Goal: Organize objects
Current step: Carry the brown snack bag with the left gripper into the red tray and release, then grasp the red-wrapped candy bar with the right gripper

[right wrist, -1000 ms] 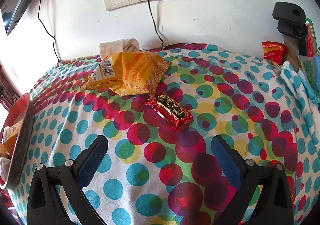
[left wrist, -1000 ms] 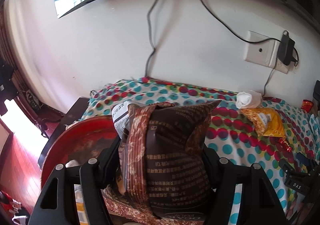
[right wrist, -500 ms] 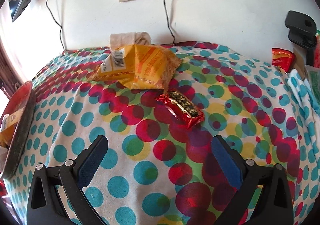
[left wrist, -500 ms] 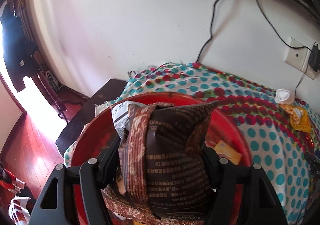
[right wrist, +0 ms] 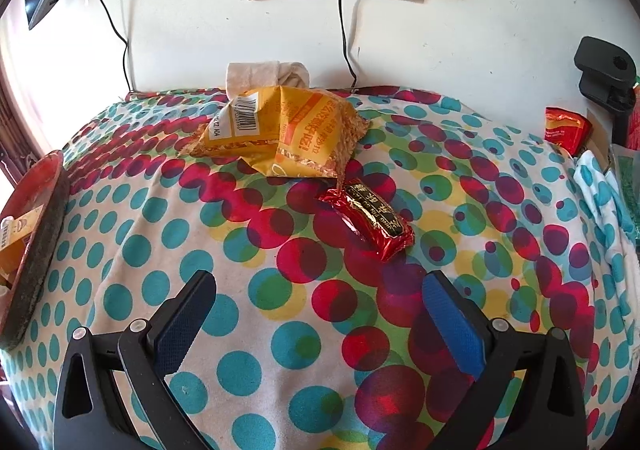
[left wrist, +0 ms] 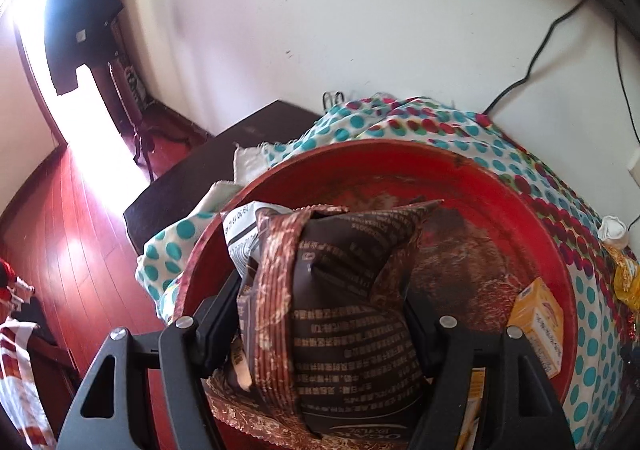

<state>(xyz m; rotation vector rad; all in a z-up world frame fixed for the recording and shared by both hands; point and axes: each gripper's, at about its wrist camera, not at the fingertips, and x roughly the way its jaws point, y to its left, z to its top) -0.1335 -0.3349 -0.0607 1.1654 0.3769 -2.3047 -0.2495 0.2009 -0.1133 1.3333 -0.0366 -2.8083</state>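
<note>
The brown snack bag [left wrist: 344, 330] carries rows of small Chinese print, too fine to read, and upside-down pale capitals along its lower edge that I cannot make out. The yellow bag [right wrist: 280, 133] bears a barcode, a large "12" among orange Chinese characters, and "A04" beside the barcode. The red wrapper [right wrist: 368, 217] shows gold Chinese characters on a black band.
</note>
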